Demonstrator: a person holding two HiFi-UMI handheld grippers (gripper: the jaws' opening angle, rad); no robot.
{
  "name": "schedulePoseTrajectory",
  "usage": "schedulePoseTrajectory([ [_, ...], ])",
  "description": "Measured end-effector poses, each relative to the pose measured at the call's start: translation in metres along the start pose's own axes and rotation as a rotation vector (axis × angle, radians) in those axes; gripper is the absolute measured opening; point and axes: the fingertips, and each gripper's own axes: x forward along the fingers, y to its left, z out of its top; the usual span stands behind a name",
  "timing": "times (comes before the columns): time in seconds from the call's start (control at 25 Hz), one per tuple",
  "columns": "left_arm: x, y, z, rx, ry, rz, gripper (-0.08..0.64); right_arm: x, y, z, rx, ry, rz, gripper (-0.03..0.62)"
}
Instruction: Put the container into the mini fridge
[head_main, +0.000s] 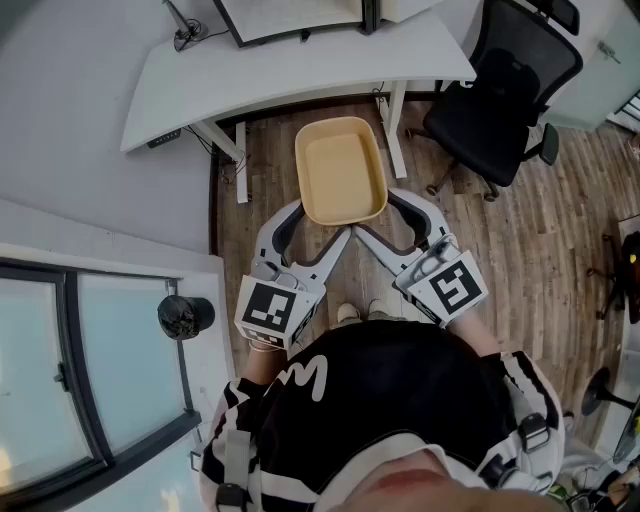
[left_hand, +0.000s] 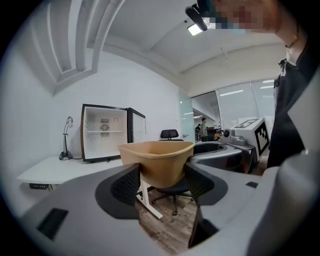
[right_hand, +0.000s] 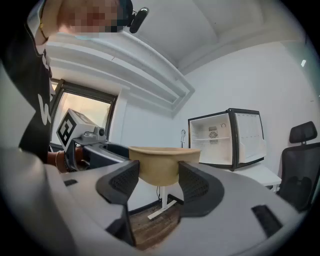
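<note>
- One white desk (head_main: 300, 75) runs across the top of the head view, standing on a wood floor (head_main: 540, 230).
- One black office chair (head_main: 510, 90) stands on the floor off the desk's right end.
- One mini fridge (left_hand: 105, 140) sits on the desk toward its back edge. Its door is swung open, and the white inside shows one shelf.
- One tan container (head_main: 340, 170), a rounded tub with its open side up, is held in the air over the floor, in front of the desk's near edge. It is well apart from the mini fridge and not inside it.
- Near left corner of the tub: the left gripper (head_main: 322, 218) has its jaws spread wide and clamped across this corner. In the left gripper view both pads lie against the tub's walls.
- Near right corner: the right gripper (head_main: 374, 213) is likewise wide and clamped on. In the right gripper view the tub sits between its pads, touching both.
- One small stand (left_hand: 65, 142) with a curved neck sits near the desk's back left corner, beside the fridge.
</note>
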Motion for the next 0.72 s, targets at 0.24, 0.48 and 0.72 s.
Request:
schedulePoseTrajectory([
  [0.24, 0.000, -0.002, -0.014, 0.006, 0.016, -0.008, 0.285, 0.003, -0.001, -0.003, 0.018, 0.042, -0.023, 0.261],
  [0.48, -0.007, 0.002, -0.016, 0.000, -0.004, -0.033, 0.285, 0.008, 0.007, -0.004, 0.041, 0.036, -0.031, 0.262],
  [0.72, -0.017, 0.013, -0.022, -0.002, -0.011, -0.048, 0.285, 0.019, 0.020, -0.006, 0.017, 0.029, -0.033, 0.261],
])
